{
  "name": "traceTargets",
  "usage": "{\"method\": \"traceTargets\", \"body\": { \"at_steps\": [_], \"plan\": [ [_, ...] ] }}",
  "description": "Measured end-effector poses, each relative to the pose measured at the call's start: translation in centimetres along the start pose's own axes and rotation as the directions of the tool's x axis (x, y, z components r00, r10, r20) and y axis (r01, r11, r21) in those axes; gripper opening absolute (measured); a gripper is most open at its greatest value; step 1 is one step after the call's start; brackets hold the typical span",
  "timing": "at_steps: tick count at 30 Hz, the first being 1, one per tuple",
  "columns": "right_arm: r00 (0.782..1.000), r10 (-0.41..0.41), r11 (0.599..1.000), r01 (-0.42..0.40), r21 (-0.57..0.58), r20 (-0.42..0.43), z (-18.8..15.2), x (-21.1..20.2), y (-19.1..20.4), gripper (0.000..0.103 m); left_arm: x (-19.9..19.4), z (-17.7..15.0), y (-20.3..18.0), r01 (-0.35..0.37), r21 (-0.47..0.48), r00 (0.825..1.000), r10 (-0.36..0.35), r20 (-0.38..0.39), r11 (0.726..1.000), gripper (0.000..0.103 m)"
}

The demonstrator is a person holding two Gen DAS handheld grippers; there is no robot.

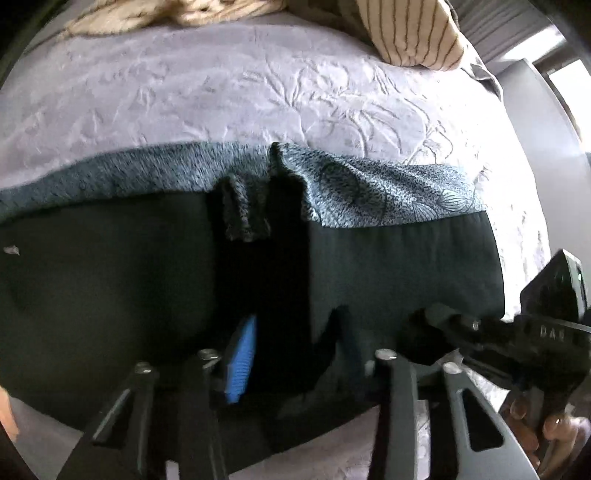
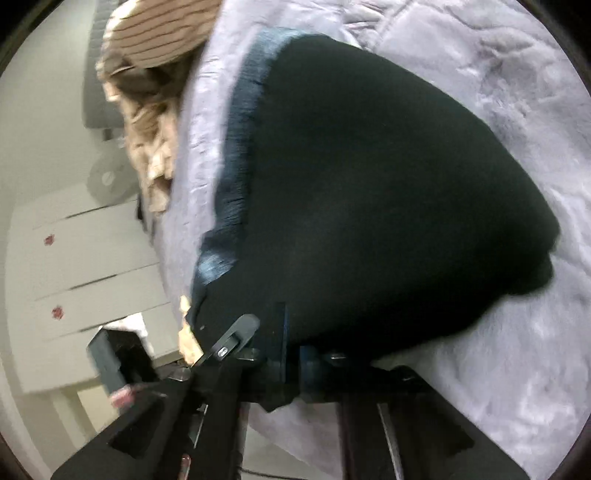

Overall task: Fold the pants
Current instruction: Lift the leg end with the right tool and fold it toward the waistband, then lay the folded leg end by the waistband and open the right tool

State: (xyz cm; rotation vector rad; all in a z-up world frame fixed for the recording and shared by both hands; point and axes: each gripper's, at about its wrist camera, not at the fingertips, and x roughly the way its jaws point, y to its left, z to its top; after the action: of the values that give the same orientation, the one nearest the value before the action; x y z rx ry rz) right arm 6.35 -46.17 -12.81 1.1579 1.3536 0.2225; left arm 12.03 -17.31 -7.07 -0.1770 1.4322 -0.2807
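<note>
Left wrist view, black pants (image 1: 399, 273) lying across a lilac embossed bedspread (image 1: 221, 92), grey patterned lining showing along the far edge, left gripper (image 1: 291, 354) clamped on a dark fold at the near edge, right gripper (image 2: 291, 354) closed on the same fabric, striped pillow (image 1: 410, 33) far right.

Daylight is coming in from a window (image 1: 570, 85) at the left wrist view's upper right, blowing out to white there. The pale bedspread (image 1: 221, 92) is reading evenly lit, its embossed pattern sharp at centre. The black pants (image 1: 388, 266) are swallowing detail, folds sinking into near-solid shadow. Fisheye bending is curving every edge, with dark vignetting at the corners. The right wrist view is smearing with motion blur, worst along the drawers (image 2: 85, 258).
</note>
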Motion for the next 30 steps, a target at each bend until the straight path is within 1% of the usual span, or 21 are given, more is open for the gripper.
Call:
{"method": "traceTargets", "body": {
  "at_steps": [3,5,7,8,9,10,12,13,14,15,16,18,20,21,22,24,26,27,28,29,30],
  "plan": [
    [0.999,0.046,0.997,-0.046,-0.054,-0.001,-1.0,-1.6,2.0,0.005,-2.5,-0.7,-0.3,-0.01,0.008,0.998,0.01,0.062,1.0,0.041],
    [0.999,0.037,0.993,-0.038,-0.11,-0.013,-2.2,-2.2,2.9,0.005,-3.2,-1.9,-0.2,-0.075,0.018,0.993,0.073,0.091,0.997,0.041],
    [0.999,0.031,0.996,-0.034,-0.085,-0.03,-2.9,-1.6,2.1,0.005,-2.2,-2.7,0.1,-0.132,0.011,0.988,0.131,0.079,0.991,0.042],
    [0.999,0.006,0.998,-0.009,-0.068,-0.041,-3.0,-0.7,1.1,0.005,-1.1,-3.0,0.4,-0.143,-0.005,0.988,0.143,0.051,0.99,0.045],
    [0.998,-0.036,0.997,0.033,-0.065,-0.047,-2.8,0.4,-0.1,0.004,-0.5,-3.1,0.5,-0.142,-0.022,0.988,0.143,0.052,0.99,0.051],
    [0.997,-0.05,0.997,0.047,-0.063,-0.05,-2.4,1.3,-0.9,0.004,-0.4,-3.1,0.6,-0.149,-0.027,0.987,0.15,0.057,0.989,0.054],
    [0.997,-0.033,0.998,0.03,-0.05,-0.068,-1.7,1.7,-1.4,0.006,-0.9,-2.7,0.2,-0.176,-0.013,0.982,0.177,0.067,0.984,0.064],
    [0.996,-0.041,0.996,0.035,-0.078,-0.085,-1.5,1.3,-0.6,0.008,-1.4,-2.6,0.1,-0.184,-0.006,0.98,0.184,0.082,0.983,0.068],
    [0.993,-0.058,0.992,0.046,-0.118,-0.1,-1.5,0.8,0.2,0.013,-2.3,-2.3,-0.1,-0.194,0.0,0.975,0.193,0.108,0.981,0.073],
    [0.988,-0.084,0.979,0.058,-0.193,-0.13,-1.7,0.0,1.8,0.029,-3.0,-1.9,-0.3,-0.198,0.003,0.973,0.196,0.125,0.98,0.073],
    [0.984,-0.096,0.965,0.055,-0.257,-0.15,-1.8,-0.8,3.2,0.05,-3.6,-1.4,-0.4,-0.198,0.006,0.971,0.195,0.138,0.98,0.073],
    [0.988,-0.082,0.932,0.028,-0.363,-0.133,-1.8,-3.3,5.6,0.066,-5.0,-0.6,-0.7,-0.193,0.007,0.968,0.189,0.167,0.981,0.073],
    [0.998,-0.032,0.896,0.004,-0.445,-0.055,-0.5,-6.5,7.4,0.066,-5.6,0.1,-1.2,-0.184,0.019,0.967,0.178,0.185,0.983,0.073],
    [1.0,-0.02,0.885,0.02,-0.466,0.005,0.7,-7.8,7.8,0.066,-5.4,0.8,-1.8,-0.18,0.027,0.966,0.172,0.191,0.983,0.073],
    [0.996,-0.028,0.879,0.067,-0.472,0.088,2.5,-9.1,7.9,0.066,-5.1,1.1,-2.3,-0.173,0.034,0.967,0.164,0.193,0.984,0.073],
    [0.983,-0.079,0.888,0.145,-0.436,0.165,5.8,-9.6,7.2,0.064,-3.7,2.7,-3.7,-0.148,0.057,0.972,0.135,0.19,0.987,0.073],
    [0.981,-0.109,0.91,0.164,-0.382,0.162,8.8,-8.7,5.6,0.06,-2.6,3.1,-4.8,-0.138,0.08,0.975,0.121,0.186,0.987,0.073],
    [0.983,-0.113,0.922,0.158,-0.354,0.145,9.9,-8.0,4.8,0.054,-1.8,3.5,-5.3,-0.137,0.094,0.977,0.119,0.178,0.986,0.073],
    [0.987,-0.113,0.933,0.144,-0.331,0.112,10.7,-7.0,4.0,0.035,-1.0,3.5,-5.8,-0.145,0.101,0.978,0.127,0.168,0.984,0.073],
    [0.992,-0.115,0.943,0.128,-0.307,0.06,11.4,-5.9,3.0,0.036,-0.3,3.6,-6.0,-0.162,0.105,0.977,0.144,0.157,0.981,0.073],
    [0.99,-0.132,0.95,0.141,-0.279,0.049,11.7,-5.3,2.2,0.035,0.3,3.5,-5.9,-0.185,0.104,0.975,0.169,0.14,0.977,0.073]
  ]
}}
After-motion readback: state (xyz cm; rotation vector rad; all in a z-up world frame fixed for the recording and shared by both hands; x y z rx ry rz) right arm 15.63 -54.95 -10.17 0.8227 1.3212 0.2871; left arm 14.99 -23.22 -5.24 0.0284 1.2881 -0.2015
